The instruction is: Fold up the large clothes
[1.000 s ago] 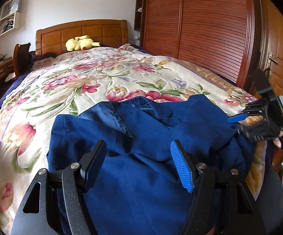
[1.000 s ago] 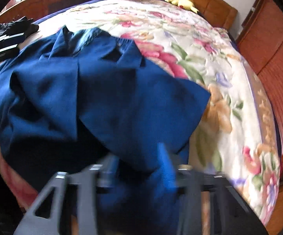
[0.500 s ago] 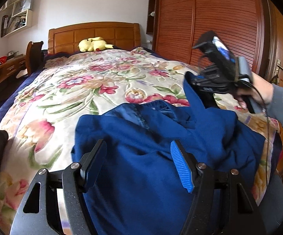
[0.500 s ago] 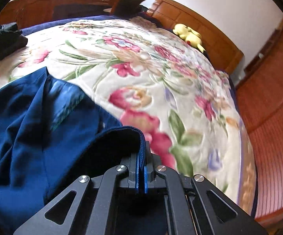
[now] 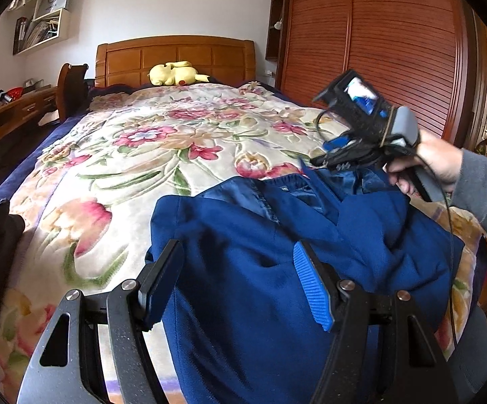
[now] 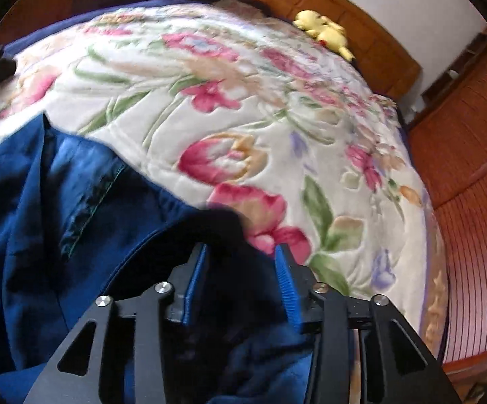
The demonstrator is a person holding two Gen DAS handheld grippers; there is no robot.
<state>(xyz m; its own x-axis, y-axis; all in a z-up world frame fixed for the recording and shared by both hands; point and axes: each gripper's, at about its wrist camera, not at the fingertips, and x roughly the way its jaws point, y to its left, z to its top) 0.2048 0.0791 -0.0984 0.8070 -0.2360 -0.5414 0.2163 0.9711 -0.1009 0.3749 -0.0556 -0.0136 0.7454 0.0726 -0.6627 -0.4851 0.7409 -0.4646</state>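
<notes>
Both pairs of fingers spread wide, nothing clamped.

The floral quilt [image 5: 135, 155] covers the bed, and the blue jacket [image 5: 277, 235] lies rumpled on its near end, lining showing at the collar. The left gripper [image 5: 240, 279] hangs over the jacket's near part with jaws apart; the right gripper [image 6: 240, 269] hovers above the dark collar fold, jaws parted. A yellow plush toy [image 5: 174, 73] rests by the headboard [image 5: 176, 54].

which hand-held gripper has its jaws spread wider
The left hand-held gripper: its jaws stand far apart over the navy jacket. The right hand-held gripper is open too, but its gap is clearly narrower.
</notes>
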